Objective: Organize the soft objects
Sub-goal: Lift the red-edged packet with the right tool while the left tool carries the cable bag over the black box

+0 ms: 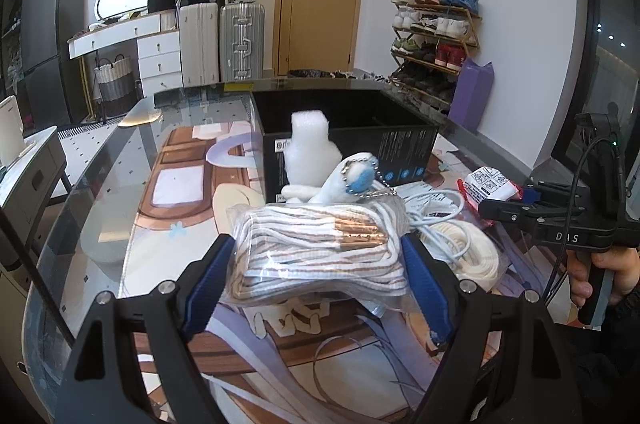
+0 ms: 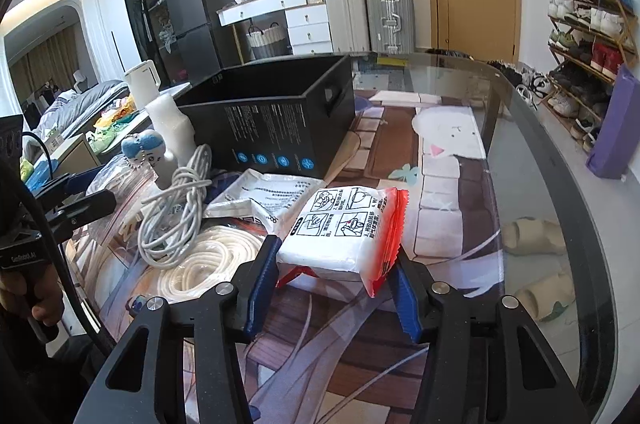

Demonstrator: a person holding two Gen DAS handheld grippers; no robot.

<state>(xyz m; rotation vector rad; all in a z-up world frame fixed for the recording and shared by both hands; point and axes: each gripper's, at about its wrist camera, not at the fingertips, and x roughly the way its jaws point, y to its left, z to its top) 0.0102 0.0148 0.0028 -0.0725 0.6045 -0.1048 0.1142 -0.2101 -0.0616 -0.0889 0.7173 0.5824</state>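
A clear bag of white and brown striped cords [image 1: 316,256] lies on the glass table, and my left gripper [image 1: 316,248] is shut on it, a blue pad pressed to each side. My right gripper [image 2: 336,256] is shut on a white and red packet [image 2: 344,228], whose far end is tilted up off the table. Behind them stands an open black box [image 1: 400,152], also in the right wrist view [image 2: 272,128]. In front of the box are a white foam piece [image 1: 310,144], a blue-headed plush keychain [image 1: 352,180], a coiled grey cable [image 2: 176,208], a cream rope coil [image 2: 208,264] and a flat white packet [image 2: 272,200].
The glass table top [image 2: 520,152] curves away on the right, with slippers [image 2: 536,236] showing on the floor beneath it. A shoe rack [image 1: 436,40] and purple bag [image 1: 472,96] stand by the right wall. Suitcases [image 1: 220,40] and a white drawer desk [image 1: 156,52] line the back.
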